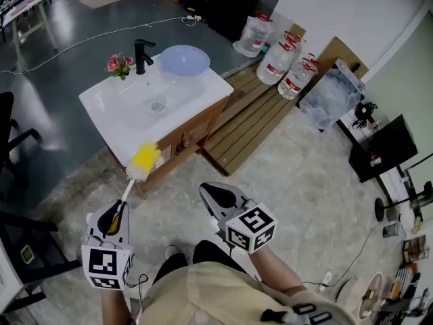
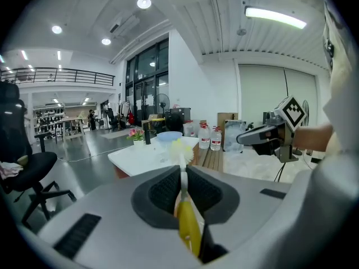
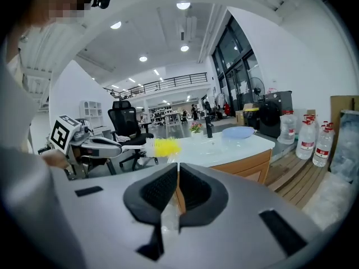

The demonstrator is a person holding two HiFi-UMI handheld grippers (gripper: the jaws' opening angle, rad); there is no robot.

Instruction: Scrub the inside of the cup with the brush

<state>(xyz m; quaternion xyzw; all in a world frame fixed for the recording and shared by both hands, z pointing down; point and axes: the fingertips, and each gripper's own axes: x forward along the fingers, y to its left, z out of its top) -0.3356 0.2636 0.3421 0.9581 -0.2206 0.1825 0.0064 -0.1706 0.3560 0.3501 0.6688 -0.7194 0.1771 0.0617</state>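
**Left gripper view: brush pinched, approach to the sink**

Left gripper point(image 2: 183, 174) is pinching the brush point(image 2: 185, 214). Its pads close on the white stem just ahead of the yellow handle, and the yellow bristle head projects forward of the jaws. Right gripper point(image 3: 178, 175) has its jaws pressed together. A pale translucent sliver shows at the seam, too small to identify.

Both grippers are held near each other, well apart from the white tabletop point(image 1: 101, 101) ahead. A black faucet point(image 1: 143, 55), a blue bowl point(image 1: 184, 61) and pink flowers point(image 1: 120, 64) stand on it. A small clear item point(image 1: 157, 104) in the basin is probably the cup, though this cannot be confirmed.

Judged step: approach. Scrubbing has not begun.

Recommended practice:
1. Hold a firm pinch, since the thin stem could pivot between the pads.
2. Spread the right gripper before it reaches the cup, then grip the cup wall and hold the cup upright.
3. Line the stem up with the cup's axis before entry, so the bristles meet the wall rather than the stem.
4. Press lightly, because a clear cup is likely to be slippery and could tip.
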